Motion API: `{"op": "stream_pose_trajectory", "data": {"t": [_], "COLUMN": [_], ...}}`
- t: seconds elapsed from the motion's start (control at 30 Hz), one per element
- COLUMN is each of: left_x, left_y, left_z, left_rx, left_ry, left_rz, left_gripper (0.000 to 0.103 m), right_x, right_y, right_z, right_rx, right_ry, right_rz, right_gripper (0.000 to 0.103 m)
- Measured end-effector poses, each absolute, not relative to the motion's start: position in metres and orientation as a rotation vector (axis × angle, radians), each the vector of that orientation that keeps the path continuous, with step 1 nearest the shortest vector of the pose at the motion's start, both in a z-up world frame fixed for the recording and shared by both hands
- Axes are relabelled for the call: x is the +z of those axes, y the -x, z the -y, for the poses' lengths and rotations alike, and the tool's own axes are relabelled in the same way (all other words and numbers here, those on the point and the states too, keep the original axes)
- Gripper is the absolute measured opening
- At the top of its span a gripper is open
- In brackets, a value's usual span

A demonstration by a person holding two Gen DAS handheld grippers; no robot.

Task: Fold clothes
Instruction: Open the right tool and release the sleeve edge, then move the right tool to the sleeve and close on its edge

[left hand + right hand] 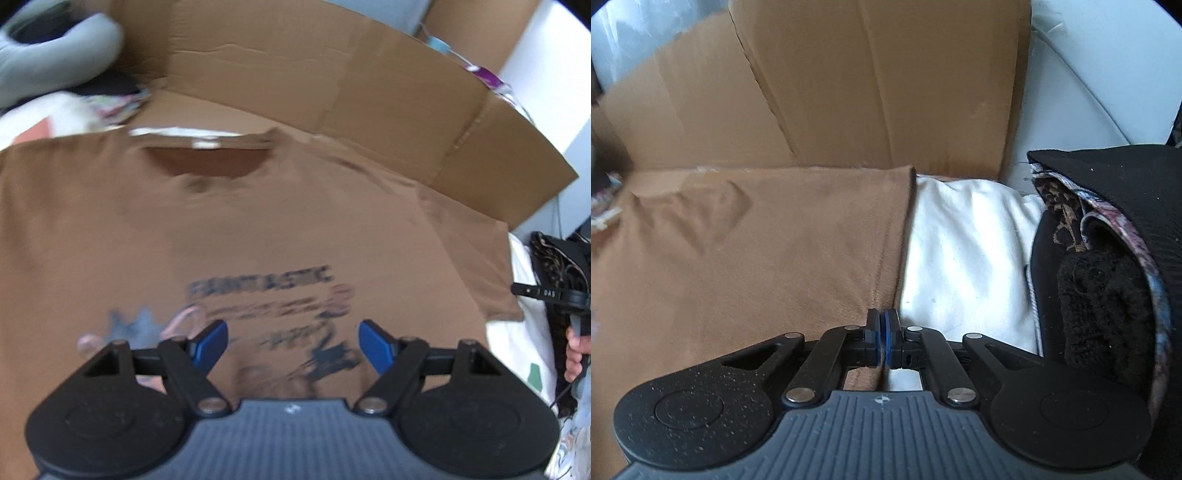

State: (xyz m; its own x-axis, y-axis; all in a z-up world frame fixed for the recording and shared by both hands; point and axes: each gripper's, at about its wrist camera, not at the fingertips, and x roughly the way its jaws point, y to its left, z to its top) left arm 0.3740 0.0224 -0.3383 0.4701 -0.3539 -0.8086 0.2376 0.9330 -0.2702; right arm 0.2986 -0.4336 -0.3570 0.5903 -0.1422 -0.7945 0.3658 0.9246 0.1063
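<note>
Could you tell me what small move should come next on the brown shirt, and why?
Probably bring the open left claw down to the shirt and pinch its near edge. It is empty over the print, while the right claw is shut at the shirt's right edge, so a fold needs a second grip.

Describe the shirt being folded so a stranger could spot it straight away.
Find the big flattened cardboard sheet standing at the back. Spread flat just in front of it lies the brown T-shirt, neckline toward the cardboard. Unlike the white bedding and the dark clothes pile beside it, it is tan-brown with dark printed lettering on the chest.
</note>
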Motion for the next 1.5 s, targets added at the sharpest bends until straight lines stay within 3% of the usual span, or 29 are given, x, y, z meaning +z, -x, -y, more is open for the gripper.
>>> {"op": "stream_pose_trajectory", "data": {"t": [0.17,0.27,0.33,0.37,0.9,1.5], "left_x": [-0.335,-0.331,-0.327,-0.326,-0.322,-0.359], "left_y": [-0.383,-0.388,-0.391,-0.393,-0.395,-0.38], "left_z": [0.005,0.017,0.026,0.03,0.1,0.128], "left_rx": [-0.404,-0.409,-0.412,-0.418,-0.54,-0.57], "left_ry": [0.142,0.177,0.185,0.188,0.239,0.224], "left_rz": [-1.026,-1.021,-1.013,-1.011,-1.011,-1.098], "left_gripper": [0.08,0.08,0.08,0.08,0.078,0.044], "right_x": [-0.34,-0.331,-0.326,-0.324,-0.324,-0.373], "right_y": [-0.291,-0.285,-0.28,-0.277,-0.233,-0.243], "right_z": [0.432,0.431,0.43,0.429,0.427,0.443], "right_rx": [-0.281,-0.265,-0.26,-0.259,-0.277,-0.365], "right_ry": [-0.257,-0.287,-0.302,-0.31,-0.502,-0.867], "right_rz": [-0.854,-0.83,-0.818,-0.811,-0.808,-0.856], "right_gripper": [0.003,0.017,0.034,0.036,0.037,0.042]}}
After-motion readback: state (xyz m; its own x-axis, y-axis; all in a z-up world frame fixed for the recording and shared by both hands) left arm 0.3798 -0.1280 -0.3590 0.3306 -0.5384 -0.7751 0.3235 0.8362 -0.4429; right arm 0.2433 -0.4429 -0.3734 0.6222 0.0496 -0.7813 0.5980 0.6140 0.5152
